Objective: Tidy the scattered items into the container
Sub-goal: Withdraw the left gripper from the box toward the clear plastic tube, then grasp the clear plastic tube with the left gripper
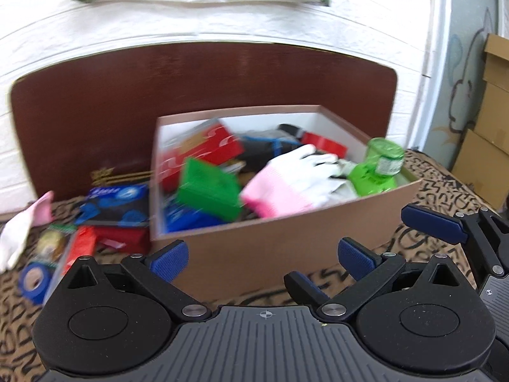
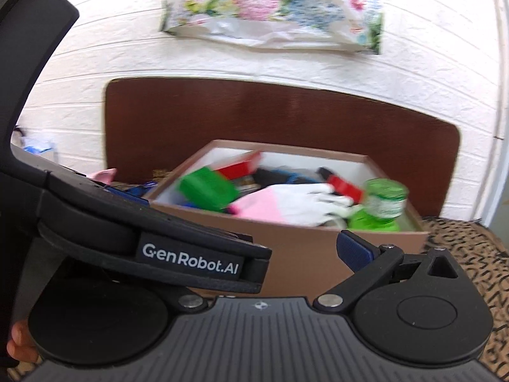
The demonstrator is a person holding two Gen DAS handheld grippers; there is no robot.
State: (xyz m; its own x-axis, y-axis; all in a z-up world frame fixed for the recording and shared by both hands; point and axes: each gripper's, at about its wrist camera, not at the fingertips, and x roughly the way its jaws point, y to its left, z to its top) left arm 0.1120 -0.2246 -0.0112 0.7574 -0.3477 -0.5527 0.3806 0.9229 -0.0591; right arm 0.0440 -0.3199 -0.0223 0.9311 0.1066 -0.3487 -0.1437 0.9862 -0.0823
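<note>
Two tools: left tool (image 1: pixel 261 259) and right tool (image 2: pixel 254 251), both spread wide with nothing between the blue pads, both near the box's front wall.
Writing: "GenRobot.AI" in white on the left tool's black side, seen from the right wrist view.
Container: brown box (image 1: pixel 286 248) with white inside, on a patterned cloth (image 1: pixel 445 187).
Inside box: pink-and-white glove (image 1: pixel 286 181) on top, green bottle (image 1: pixel 378 165) at the right corner with an unreadable label, green block (image 1: pixel 206 187), red packet (image 1: pixel 203 152).
Still outside, left of box: blue packet (image 1: pixel 117 203), red packet, blue tape roll (image 1: pixel 33 280), second glove (image 1: pixel 19 229).
Labels there: too blurred to read.
</note>
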